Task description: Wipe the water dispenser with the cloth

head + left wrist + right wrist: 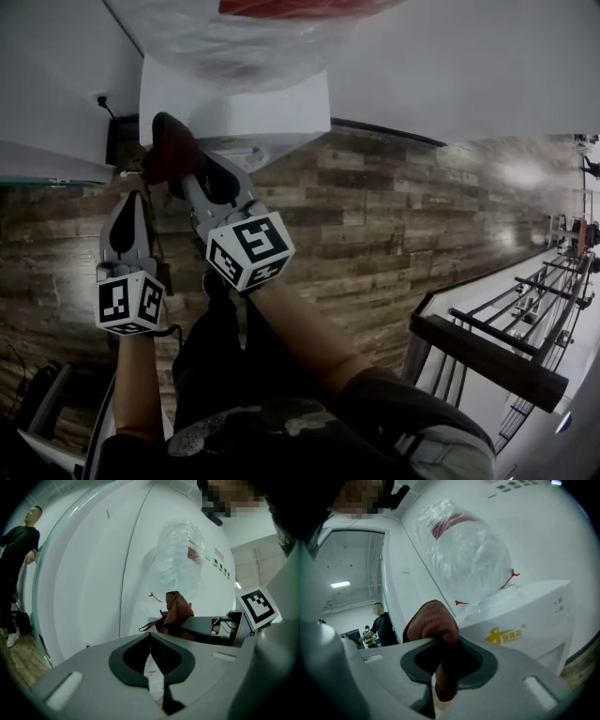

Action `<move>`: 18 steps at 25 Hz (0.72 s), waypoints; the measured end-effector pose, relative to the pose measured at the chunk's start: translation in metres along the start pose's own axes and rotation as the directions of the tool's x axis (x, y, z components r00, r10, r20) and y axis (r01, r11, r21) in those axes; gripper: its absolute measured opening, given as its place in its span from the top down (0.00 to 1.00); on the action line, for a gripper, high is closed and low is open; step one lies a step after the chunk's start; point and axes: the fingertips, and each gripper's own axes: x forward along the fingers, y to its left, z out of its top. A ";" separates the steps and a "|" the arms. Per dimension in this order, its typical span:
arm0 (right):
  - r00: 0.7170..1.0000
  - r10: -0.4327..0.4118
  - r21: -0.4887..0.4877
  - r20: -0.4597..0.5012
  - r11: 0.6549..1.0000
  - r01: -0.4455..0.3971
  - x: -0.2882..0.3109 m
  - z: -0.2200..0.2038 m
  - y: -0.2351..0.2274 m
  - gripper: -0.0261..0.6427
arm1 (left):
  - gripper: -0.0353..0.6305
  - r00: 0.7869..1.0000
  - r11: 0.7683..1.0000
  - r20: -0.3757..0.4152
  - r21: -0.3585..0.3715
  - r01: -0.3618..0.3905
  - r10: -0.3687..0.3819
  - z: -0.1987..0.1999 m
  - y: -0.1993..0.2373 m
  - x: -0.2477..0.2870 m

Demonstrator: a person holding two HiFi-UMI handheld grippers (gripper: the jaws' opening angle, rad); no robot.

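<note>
jaws on my right gripper [440, 644] pinch the brown cloth [433, 620], close by the water dispenser [525, 616], below its bagged bottle [464, 550]. my left gripper [151, 637] is pressed together, empty, further from the dispenser. only the right gripper view shows the dispenser's yellow logo [505, 633].

Print in view, none legible
A yellow logo [505, 633] on the water dispenser [536, 604] front, below the bottle [464, 555], has characters too small to make out.

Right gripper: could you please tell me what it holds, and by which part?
The right gripper holds the cloth, pinched across a bunched fold.
</note>
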 end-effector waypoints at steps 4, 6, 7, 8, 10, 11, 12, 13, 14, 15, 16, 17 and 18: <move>0.998 -0.055 0.028 0.042 0.998 0.054 -0.019 0.009 -0.026 0.86 | 0.92 1.000 1.000 -0.010 0.001 0.018 -0.018 -0.008 -0.010 0.008; 0.995 -0.082 0.041 0.057 0.996 0.079 -0.030 0.013 -0.040 0.86 | 0.92 1.000 1.000 -0.011 0.002 0.021 -0.021 -0.010 -0.014 0.012; 0.993 -0.094 0.048 0.064 0.995 0.091 -0.034 0.015 -0.048 0.86 | 0.92 1.000 1.000 -0.010 0.002 0.021 -0.021 -0.011 -0.016 0.014; 0.992 -0.107 0.055 0.070 0.993 0.104 -0.039 0.017 -0.056 0.86 | 0.92 1.000 1.000 -0.009 0.003 0.021 -0.021 -0.012 -0.018 0.017; 0.988 -0.136 0.062 0.079 0.989 0.131 -0.050 0.021 -0.072 0.86 | 0.92 1.000 1.000 -0.009 0.005 0.022 -0.022 -0.015 -0.023 0.020; 0.985 -0.150 0.063 0.084 0.987 0.145 -0.056 0.023 -0.080 0.86 | 0.92 1.000 1.000 -0.010 0.005 0.024 -0.024 -0.016 -0.026 0.022; 0.982 -0.165 0.064 0.089 0.985 0.159 -0.061 0.025 -0.087 0.86 | 0.92 1.000 1.000 -0.011 0.004 0.026 -0.026 -0.018 -0.029 0.023; 0.979 -0.179 0.067 0.095 0.983 0.173 -0.066 0.027 -0.094 0.86 | 0.92 0.999 1.000 -0.011 0.003 0.030 -0.030 -0.018 -0.033 0.025; 0.976 -0.193 0.070 0.102 0.980 0.187 -0.071 0.030 -0.101 0.86 | 0.92 0.999 0.999 -0.011 0.002 0.034 -0.034 -0.019 -0.037 0.027; 0.973 -0.205 0.073 0.108 0.977 0.198 -0.076 0.032 -0.108 0.86 | 0.92 0.999 0.999 -0.010 0.002 0.040 -0.040 -0.020 -0.041 0.029; 0.970 -0.216 0.076 0.113 0.975 0.209 -0.080 0.034 -0.114 0.86 | 0.92 0.999 0.999 -0.010 0.003 0.046 -0.046 -0.020 -0.046 0.031; 0.967 -0.226 0.078 0.118 0.973 0.218 -0.085 0.036 -0.120 0.86 | 0.92 0.999 0.999 -0.009 0.003 0.054 -0.054 -0.020 -0.051 0.034; 0.964 -0.235 0.080 0.122 0.971 0.227 -0.089 0.038 -0.126 0.86 | 0.92 0.998 0.998 -0.009 0.003 0.063 -0.063 -0.020 -0.057 0.036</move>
